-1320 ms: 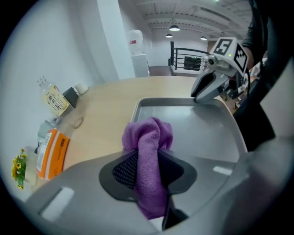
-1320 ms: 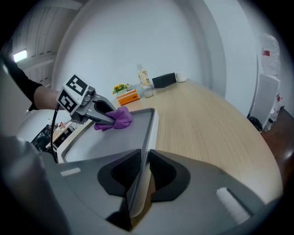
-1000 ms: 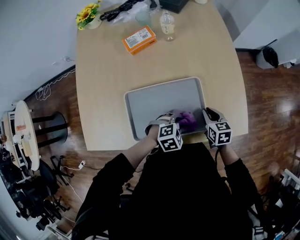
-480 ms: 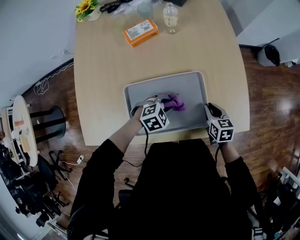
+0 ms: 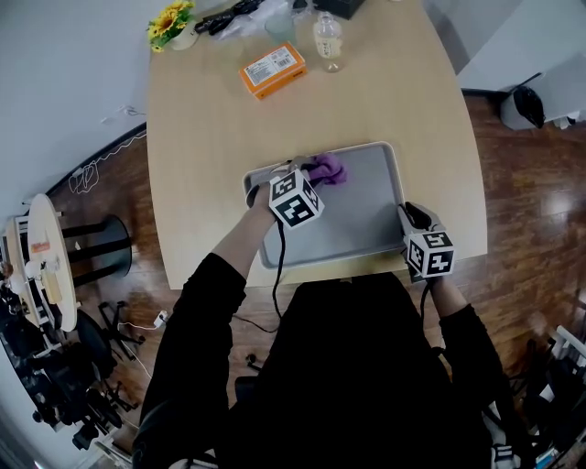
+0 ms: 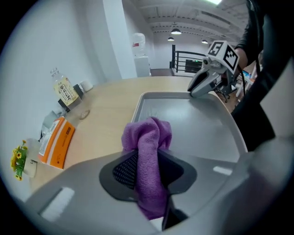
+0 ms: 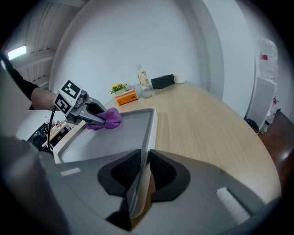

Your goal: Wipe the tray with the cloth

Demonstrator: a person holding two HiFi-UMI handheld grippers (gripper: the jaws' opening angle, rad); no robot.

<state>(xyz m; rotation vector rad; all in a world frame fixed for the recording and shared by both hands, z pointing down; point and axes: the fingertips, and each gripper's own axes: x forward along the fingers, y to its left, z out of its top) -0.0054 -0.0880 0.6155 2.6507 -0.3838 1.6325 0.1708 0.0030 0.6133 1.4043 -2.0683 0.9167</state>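
A grey metal tray (image 5: 366,215) lies on the wooden table near its front edge. My left gripper (image 5: 307,174) is shut on a purple cloth (image 5: 327,168), bunched between its jaws and pressed on the tray's far left part. In the left gripper view the cloth (image 6: 148,151) hangs between the two pads over the tray (image 6: 202,124). My right gripper (image 5: 407,218) is shut on the tray's right rim (image 7: 149,137) at the near right corner. The right gripper view also has the left gripper (image 7: 98,118) with the cloth (image 7: 109,119).
At the table's far end lie an orange box (image 5: 272,69), a small bottle (image 5: 327,40), a pot of yellow flowers (image 5: 170,26) and black cables. The table edge runs just below the tray. A round stool (image 5: 46,266) stands on the floor at left.
My left gripper has carried the cloth from the tray's near right part across to its far left part. The right gripper has stayed on the rim.
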